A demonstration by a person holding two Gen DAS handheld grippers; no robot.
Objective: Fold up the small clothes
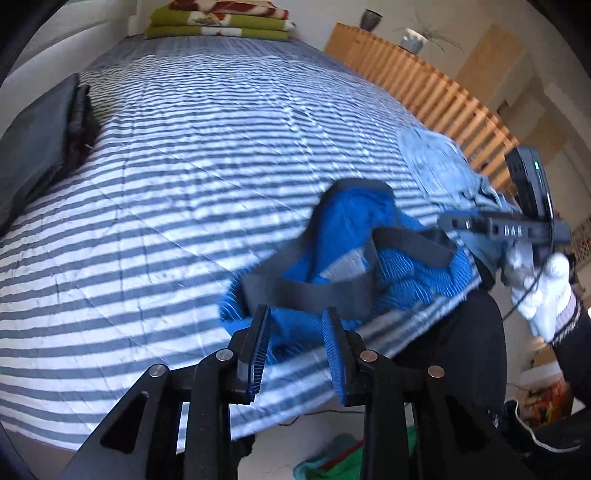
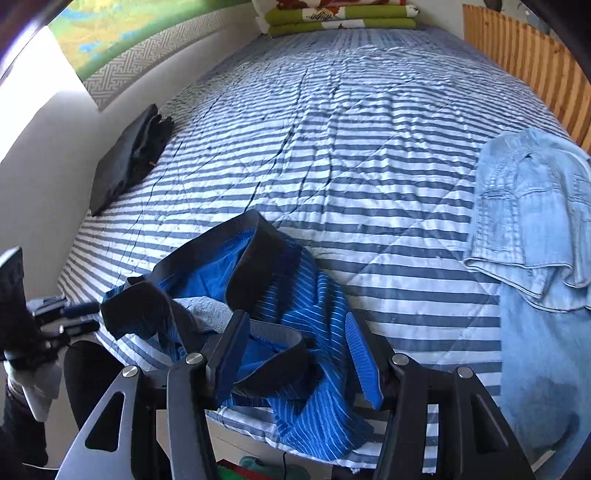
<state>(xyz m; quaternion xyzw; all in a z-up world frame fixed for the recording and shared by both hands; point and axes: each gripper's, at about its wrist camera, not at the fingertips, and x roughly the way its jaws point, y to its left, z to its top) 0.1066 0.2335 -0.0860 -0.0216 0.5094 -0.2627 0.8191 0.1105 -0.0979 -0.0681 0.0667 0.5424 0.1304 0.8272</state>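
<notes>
Blue striped briefs (image 2: 306,306) with a black waistband lie crumpled on the striped bedspread (image 2: 369,147) near its front edge. My right gripper (image 2: 295,325) stands over them, jaws apart, with the waistband and loose cloth lying between the fingers and no pad pressing on it. In the left wrist view the same briefs (image 1: 354,236) lie just beyond my left gripper (image 1: 296,312), which is open with nothing between its fingers. A hand in a white glove (image 1: 546,291) holds the right gripper at the far right.
A light blue denim garment (image 2: 535,221) hangs over the bed's right front corner. A dark folded garment (image 2: 129,158) lies by the left wall. Folded green blankets (image 2: 340,14) sit at the far end. A wooden slatted frame (image 1: 424,85) runs along the right. Green cloth (image 1: 332,458) lies on the floor.
</notes>
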